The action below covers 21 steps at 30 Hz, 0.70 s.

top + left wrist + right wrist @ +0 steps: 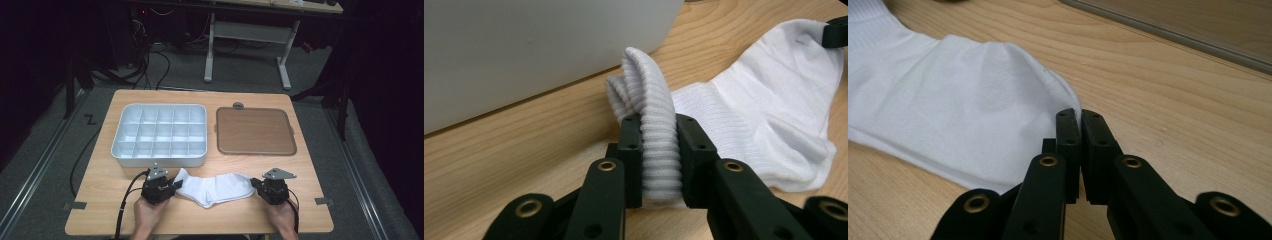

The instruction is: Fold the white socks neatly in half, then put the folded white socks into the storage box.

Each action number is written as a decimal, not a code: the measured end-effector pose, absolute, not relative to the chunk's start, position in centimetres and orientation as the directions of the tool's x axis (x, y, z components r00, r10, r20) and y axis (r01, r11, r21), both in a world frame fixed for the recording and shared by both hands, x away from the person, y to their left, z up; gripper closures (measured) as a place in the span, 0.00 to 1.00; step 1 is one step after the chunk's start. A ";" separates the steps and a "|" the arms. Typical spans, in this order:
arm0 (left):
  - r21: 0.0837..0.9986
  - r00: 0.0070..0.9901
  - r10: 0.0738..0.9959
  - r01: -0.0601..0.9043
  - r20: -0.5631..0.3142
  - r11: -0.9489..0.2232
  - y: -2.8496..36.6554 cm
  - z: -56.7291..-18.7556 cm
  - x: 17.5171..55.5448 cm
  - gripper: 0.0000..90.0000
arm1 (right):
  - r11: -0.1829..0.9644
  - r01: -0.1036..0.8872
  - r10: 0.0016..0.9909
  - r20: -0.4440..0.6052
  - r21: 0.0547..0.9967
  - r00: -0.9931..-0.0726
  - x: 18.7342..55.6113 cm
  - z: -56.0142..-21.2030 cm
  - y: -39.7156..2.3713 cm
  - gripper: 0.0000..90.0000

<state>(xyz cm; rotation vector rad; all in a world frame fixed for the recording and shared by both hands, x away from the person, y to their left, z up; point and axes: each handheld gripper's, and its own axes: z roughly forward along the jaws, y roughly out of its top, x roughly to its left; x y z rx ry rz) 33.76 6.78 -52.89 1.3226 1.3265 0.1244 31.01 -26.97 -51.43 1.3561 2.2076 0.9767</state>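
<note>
Presently the ribbed cuff of a white sock point(659, 145) is pinched between the jaws of the left gripper point(660, 150), bunched into folds that rise above the pads. At the other end, the toe is clamped by the nearly closed jaws of the right gripper point(1080, 145), with only a thin edge of fabric caught between them. The sock point(215, 187) is stretched across the near part of the wooden surface point(300, 210), between the two grippers point(172, 186) point(256, 184). Just beyond it a white compartmented tray point(159, 134) is set at the left, and a brown lid point(255, 131) lies to its right. Judging by this, the sock is being spread flat; next, a fold would be called for, one end being carried over the other.
</note>
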 end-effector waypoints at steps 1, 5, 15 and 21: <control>0.735 0.349 0.712 0.585 -0.609 0.342 6.7 -52.9 33.8 0.83 | 0.293 0.628 0.884 0.047 0.721 -0.465 31.0 -51.4 -27.1 0.98; 0.738 0.348 0.718 0.585 -0.602 0.335 6.3 -53.2 33.9 0.83 | 0.290 0.633 0.887 0.048 0.718 -0.460 31.0 -51.6 -27.5 0.98; 0.755 0.340 0.745 0.573 -0.573 0.319 6.5 -53.6 34.3 0.79 | 0.289 0.633 0.883 0.055 0.719 -0.466 31.0 -52.3 -27.2 0.97; 0.759 0.325 0.759 0.565 -0.565 0.323 6.7 -53.6 34.3 0.69 | 0.292 0.631 0.881 0.055 0.719 -0.471 31.0 -52.3 -27.1 0.94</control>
